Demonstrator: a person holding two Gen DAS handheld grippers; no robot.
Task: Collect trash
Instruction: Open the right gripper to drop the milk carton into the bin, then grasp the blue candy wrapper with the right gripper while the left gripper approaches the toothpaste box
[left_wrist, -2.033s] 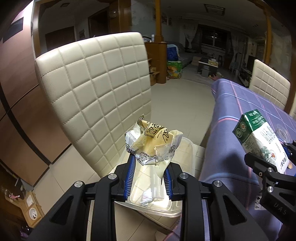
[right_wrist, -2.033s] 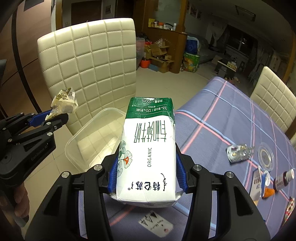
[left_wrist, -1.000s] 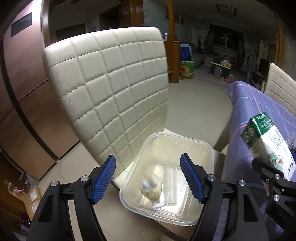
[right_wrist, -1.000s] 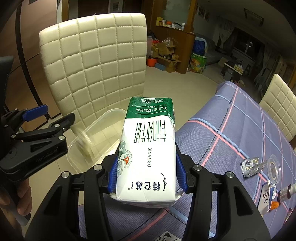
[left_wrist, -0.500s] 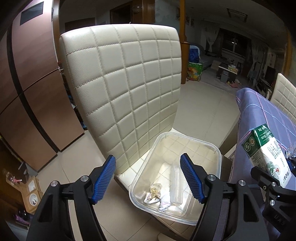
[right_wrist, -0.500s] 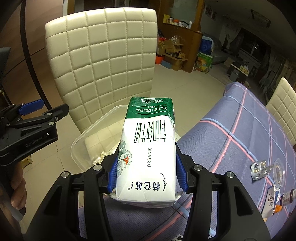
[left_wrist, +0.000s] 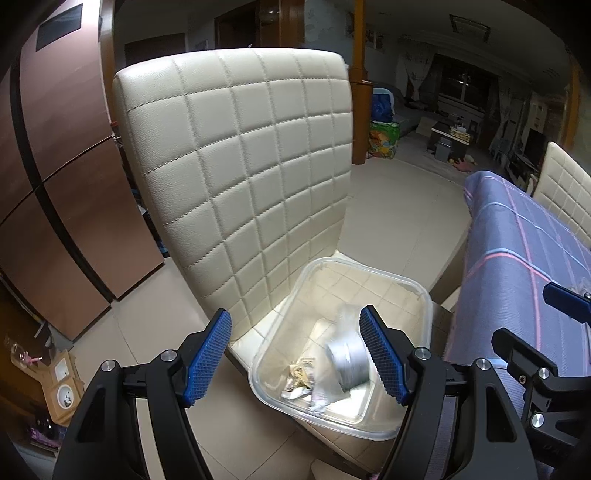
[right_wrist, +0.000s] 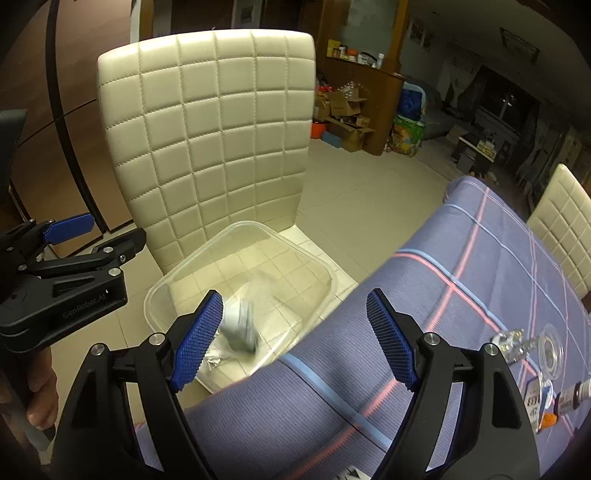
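Observation:
A clear plastic bin (left_wrist: 424, 295) (right_wrist: 177, 280) rests on the seat of a cream quilted chair (left_wrist: 236, 162) (right_wrist: 207, 129). Inside it lie a crumpled wrapper (left_wrist: 301, 373) and a blurred milk carton (left_wrist: 347, 358) (right_wrist: 240, 325), caught mid-fall. My right gripper (right_wrist: 295, 338) hovers above the bin's near edge and the table corner; its jaws are opening and nothing is between them. My left gripper (left_wrist: 295, 354) is open and empty over the bin, and it shows at the left of the right wrist view (right_wrist: 96, 236).
The table in a purple checked cloth (right_wrist: 443, 332) (left_wrist: 517, 266) stands right of the chair, with small bottles, a tape roll (right_wrist: 550, 347) and packets on its far right. A second cream chair (right_wrist: 565, 221) stands beyond. Tiled floor surrounds the seat; a brown cabinet (left_wrist: 55, 166) is at left.
The right gripper has let go of the milk carton, which is dropping into the bin. Its jaws have spread apart. The left gripper stays open over the bin after dropping the wrapper.

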